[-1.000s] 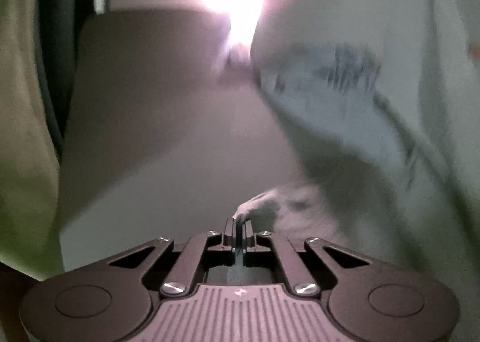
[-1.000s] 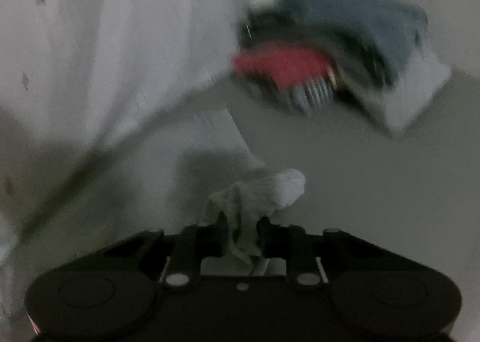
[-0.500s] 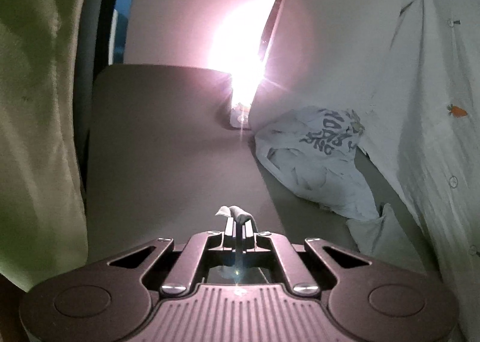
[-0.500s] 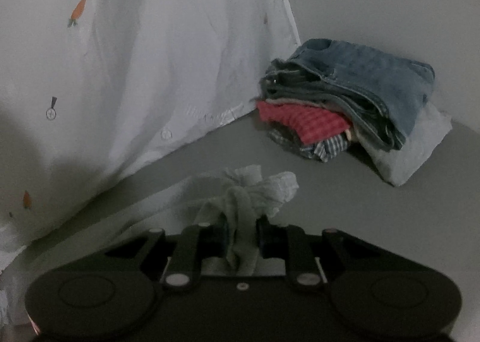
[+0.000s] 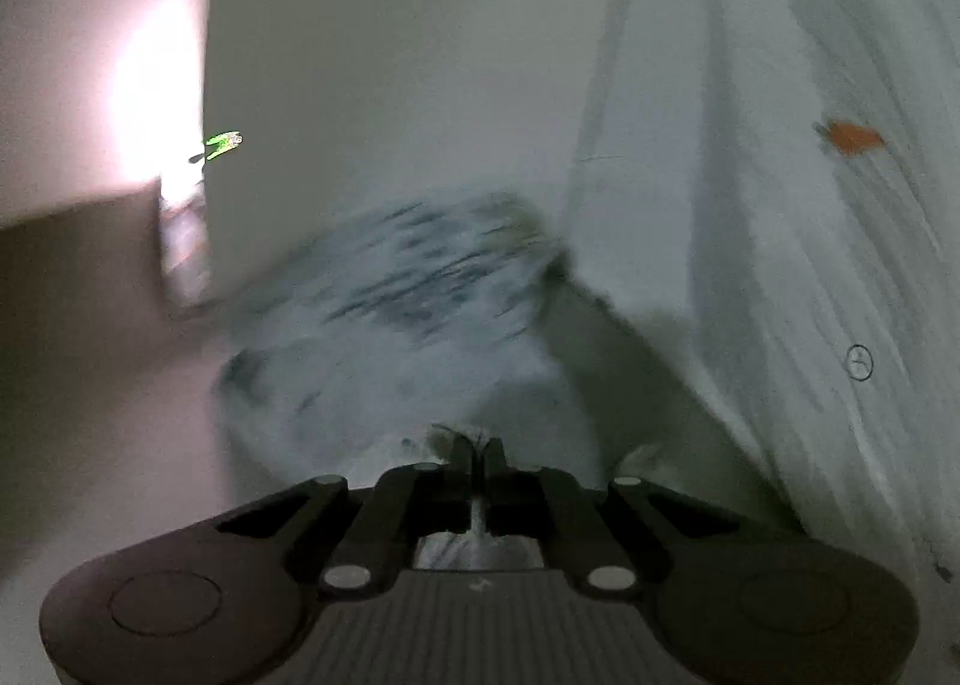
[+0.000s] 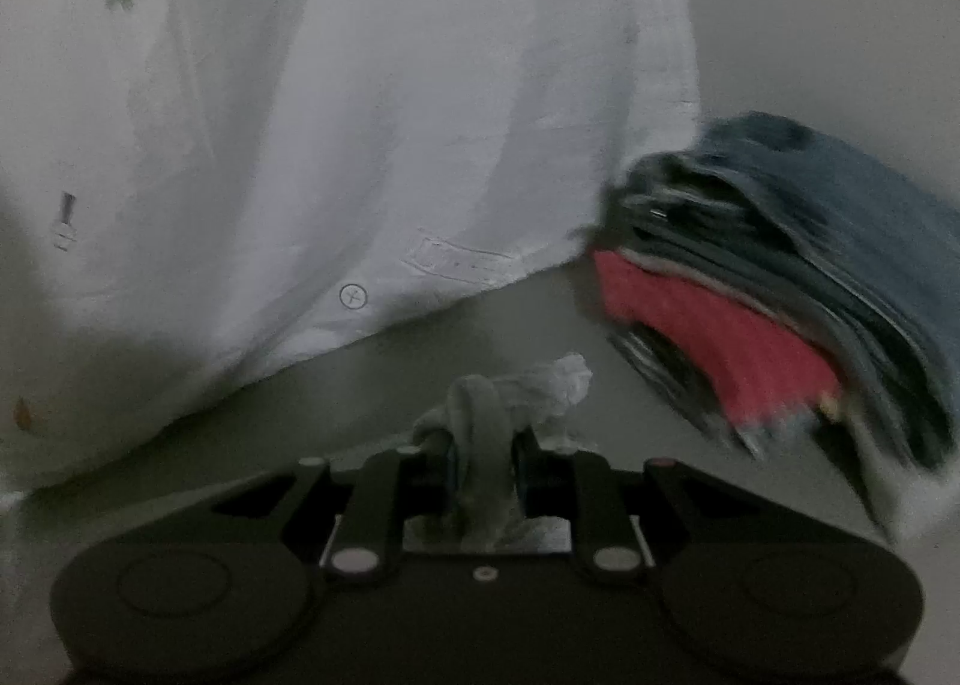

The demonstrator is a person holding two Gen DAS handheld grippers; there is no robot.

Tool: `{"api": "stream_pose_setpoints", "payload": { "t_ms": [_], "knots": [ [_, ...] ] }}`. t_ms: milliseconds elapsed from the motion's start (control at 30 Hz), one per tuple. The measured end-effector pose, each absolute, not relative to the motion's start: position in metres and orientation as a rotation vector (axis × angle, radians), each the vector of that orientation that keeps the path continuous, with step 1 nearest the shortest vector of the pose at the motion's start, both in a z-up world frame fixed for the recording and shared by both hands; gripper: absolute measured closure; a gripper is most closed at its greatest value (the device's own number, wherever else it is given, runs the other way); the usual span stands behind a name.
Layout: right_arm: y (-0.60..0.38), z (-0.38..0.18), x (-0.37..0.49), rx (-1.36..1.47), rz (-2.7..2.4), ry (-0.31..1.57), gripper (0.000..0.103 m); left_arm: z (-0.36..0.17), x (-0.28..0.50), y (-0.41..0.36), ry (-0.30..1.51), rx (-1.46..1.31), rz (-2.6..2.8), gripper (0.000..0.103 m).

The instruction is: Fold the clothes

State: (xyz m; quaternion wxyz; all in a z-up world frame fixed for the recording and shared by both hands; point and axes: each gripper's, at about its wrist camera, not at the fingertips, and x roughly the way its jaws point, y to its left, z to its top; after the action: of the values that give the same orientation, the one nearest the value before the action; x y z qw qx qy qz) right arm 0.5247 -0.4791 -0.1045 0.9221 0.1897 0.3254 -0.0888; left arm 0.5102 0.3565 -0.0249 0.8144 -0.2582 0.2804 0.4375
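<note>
Left wrist view
Your left tongs [image 5: 478, 448]: closed down to a sliver, with a thin edge of pale fabric pinched between the tips.
White shirt [image 5: 780, 205]: it hangs as a tall sheet up the right side, forward and to the right of your tongs. It carries an orange carrot print [image 5: 849, 137] and a button [image 5: 859, 362].
Printed garment [image 5: 414, 289]: a crumpled pale piece with dark lettering, lying on the tabletop [image 5: 90, 325] straight ahead of your tongs. It is smeared by motion blur, so the print cannot be read.
Which cloth you hold: the blur stops me telling whether the pinched edge belongs to the shirt or to the crumpled piece.

Right wrist view
Your right tongs [image 6: 483, 445]: closed on a thick bunched wad of white shirt cloth, which bulges out past the tips.
White shirt [image 6: 390, 114]: it rises from your grip and fills the upper left; its lower hem sits just above the grey tabletop [image 6: 420, 361].
Folded pile [image 6: 780, 289]: jeans on top, a red piece beneath, stacked on the tabletop to the right of your tongs and apart from them.
</note>
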Motion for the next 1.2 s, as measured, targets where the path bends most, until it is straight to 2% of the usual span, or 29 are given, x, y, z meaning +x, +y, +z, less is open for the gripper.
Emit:
{"api": "stream_pose_setpoints", "payload": {
  "t_ms": [100, 167, 200, 267, 300, 333, 367, 533, 733, 867, 933, 967, 1000, 1200],
  "knots": [
    [-0.481, -0.123, 0.583, 0.364, -0.144, 0.714, 0.078, -0.045, 0.582, 0.364, 0.618, -0.544, 0.981, 0.088],
    [-0.481, -0.14, 0.615, 0.355, -0.138, 0.701, 0.072, -0.056, 0.596, 0.35, 0.629, -0.534, 0.951, 0.068],
    [-0.48, -0.147, 0.625, 0.342, -0.154, 0.697, 0.07, -0.06, 0.595, 0.337, 0.634, -0.507, 0.921, 0.063],
    [-0.482, -0.156, 0.633, 0.347, -0.206, 0.696, 0.051, -0.068, 0.594, 0.31, 0.644, -0.453, 0.861, 0.039],
    [-0.484, -0.158, 0.63, 0.363, -0.207, 0.677, 0.047, -0.072, 0.594, 0.296, 0.649, -0.426, 0.831, 0.031],
    [-0.485, -0.159, 0.623, 0.376, -0.197, 0.647, 0.043, -0.076, 0.593, 0.283, 0.653, -0.399, 0.801, 0.019],
    [-0.485, -0.16, 0.615, 0.375, -0.192, 0.625, 0.037, -0.08, 0.592, 0.269, 0.657, -0.372, 0.77, 0.016],
    [-0.487, -0.166, 0.557, 0.299, -0.209, 0.548, 0.028, -0.1, 0.589, 0.202, 0.676, -0.238, 0.618, 0.012],
    [-0.474, -0.19, 0.491, 0.232, -0.228, 0.521, 0.028, -0.145, 0.574, 0.109, 0.764, -0.096, 0.445, 0.01],
    [-0.455, -0.195, 0.489, 0.138, -0.15, 0.514, 0.037, -0.178, 0.571, 0.061, 0.845, -0.051, 0.371, 0.01],
    [-0.452, -0.198, 0.5, 0.109, -0.122, 0.506, 0.037, -0.189, 0.571, 0.046, 0.854, -0.032, 0.351, 0.008],
    [-0.452, -0.2, 0.507, 0.1, -0.126, 0.517, 0.037, -0.193, 0.571, 0.04, 0.849, -0.021, 0.351, 0.002],
    [-0.453, -0.203, 0.514, 0.092, -0.13, 0.527, 0.037, -0.195, 0.572, 0.037, 0.838, -0.009, 0.362, 0.0],
    [-0.47, -0.222, 0.539, 0.165, -0.082, 0.588, 0.029, -0.201, 0.574, 0.049, 0.795, -0.061, 0.311, 0.0]
  ]
}}
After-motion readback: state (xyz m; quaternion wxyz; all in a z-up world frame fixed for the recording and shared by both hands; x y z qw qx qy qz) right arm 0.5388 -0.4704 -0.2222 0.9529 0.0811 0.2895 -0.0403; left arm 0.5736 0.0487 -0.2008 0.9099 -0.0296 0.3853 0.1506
